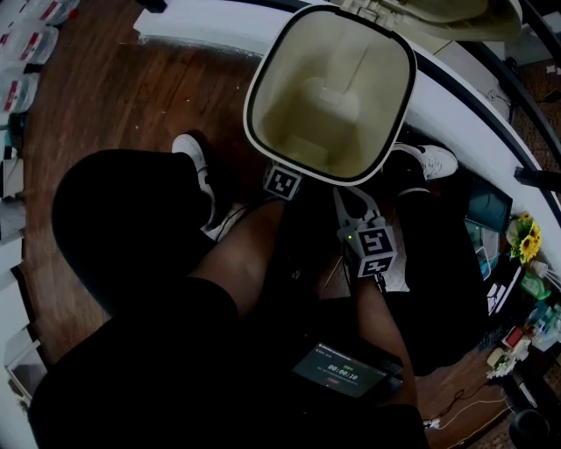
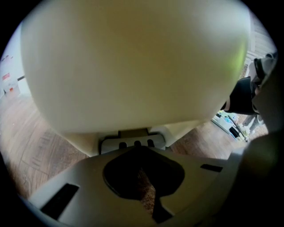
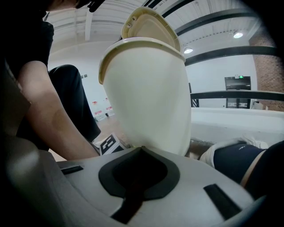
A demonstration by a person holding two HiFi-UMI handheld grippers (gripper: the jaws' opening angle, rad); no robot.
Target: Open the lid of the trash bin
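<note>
A cream trash bin (image 1: 331,88) stands on the wooden floor with its lid (image 1: 438,13) swung up and back, so the inside shows. In the right gripper view the lid (image 3: 148,26) stands raised above the rim. My left gripper (image 1: 282,182) is low at the bin's front, its tips hidden under the rim. In the left gripper view the shut left gripper (image 2: 138,148) rests against the grey foot pedal (image 2: 133,142) at the bin's base (image 2: 133,66). My right gripper (image 1: 351,210) is shut and holds nothing, just right of the bin; its tips (image 3: 141,150) are close to the bin's wall (image 3: 148,97).
The person's legs and white shoes (image 1: 197,167) (image 1: 434,160) flank the bin. A white curved ledge (image 1: 473,105) runs behind it. A small screen with a timer (image 1: 342,370) sits on the lap. Clutter and yellow flowers (image 1: 524,238) are at the right edge.
</note>
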